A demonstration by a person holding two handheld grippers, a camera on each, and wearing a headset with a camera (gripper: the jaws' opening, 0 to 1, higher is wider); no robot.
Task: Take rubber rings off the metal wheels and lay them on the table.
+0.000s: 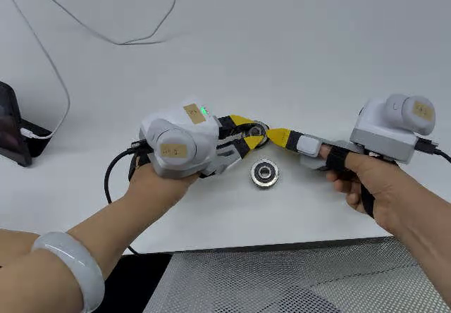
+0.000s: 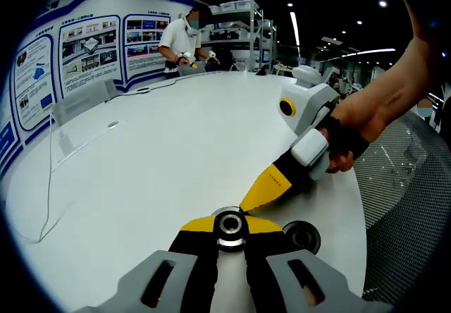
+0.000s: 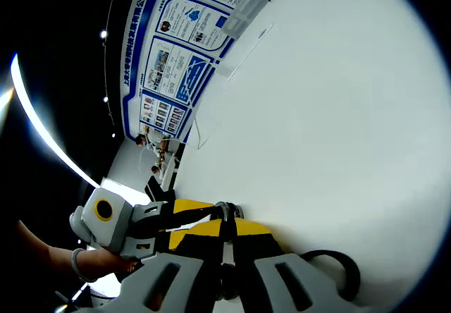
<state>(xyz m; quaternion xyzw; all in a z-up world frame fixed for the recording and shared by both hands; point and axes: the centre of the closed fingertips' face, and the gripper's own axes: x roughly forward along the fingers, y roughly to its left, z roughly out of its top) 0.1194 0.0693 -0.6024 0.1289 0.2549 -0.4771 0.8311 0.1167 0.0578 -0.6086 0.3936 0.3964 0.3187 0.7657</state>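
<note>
A small metal wheel (image 1: 258,128) (image 2: 230,221) hangs just above the white table (image 1: 296,52), held between both grippers. My left gripper (image 1: 248,133) (image 2: 230,227) is shut on the wheel's sides, and it enters the right gripper view (image 3: 208,211) from the left. My right gripper (image 1: 272,137) (image 3: 224,227) meets it from the right, its yellow jaws shut on the thin dark rubber ring (image 3: 224,211) at the wheel's edge. In the left gripper view the right gripper (image 2: 271,182) touches the wheel's upper rim. A second wheel (image 1: 264,173) (image 2: 301,235) lies flat on the table just in front.
A thin grey cable (image 1: 56,66) loops over the far left of the table toward a black device (image 1: 14,126) at the left edge. A black cord (image 1: 109,175) trails from the left gripper. A grey mesh surface (image 1: 303,278) lies below the table's front edge.
</note>
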